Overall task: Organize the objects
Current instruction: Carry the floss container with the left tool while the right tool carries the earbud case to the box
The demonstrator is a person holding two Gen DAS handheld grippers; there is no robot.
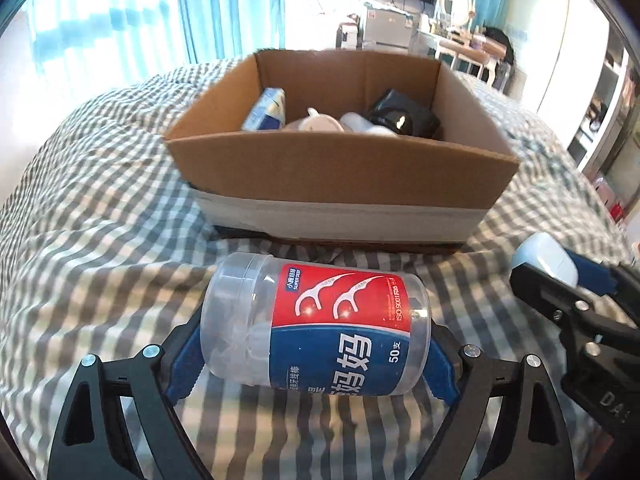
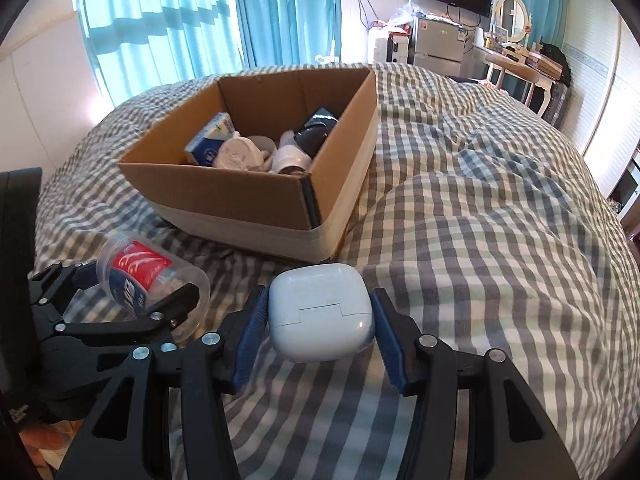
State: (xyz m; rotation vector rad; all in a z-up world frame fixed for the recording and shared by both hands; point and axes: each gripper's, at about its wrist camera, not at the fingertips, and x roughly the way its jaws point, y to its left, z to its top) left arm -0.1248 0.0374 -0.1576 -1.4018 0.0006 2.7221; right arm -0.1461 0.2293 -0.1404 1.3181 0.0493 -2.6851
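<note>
Only right wrist view, earbud case (image 2: 322,312) hinge, box (image 2: 224,192) contents

The cardboard box (image 2: 256,184) sits mid-bed on the checked quilt (image 2: 480,240), its near wall standing in the way of both loaded grippers, so any way in is over the rim. Inside, the floor is crowded; only the far part looks bare. Toward the bed's right edge the quilt lies open, though rumpled into humps.
</note>
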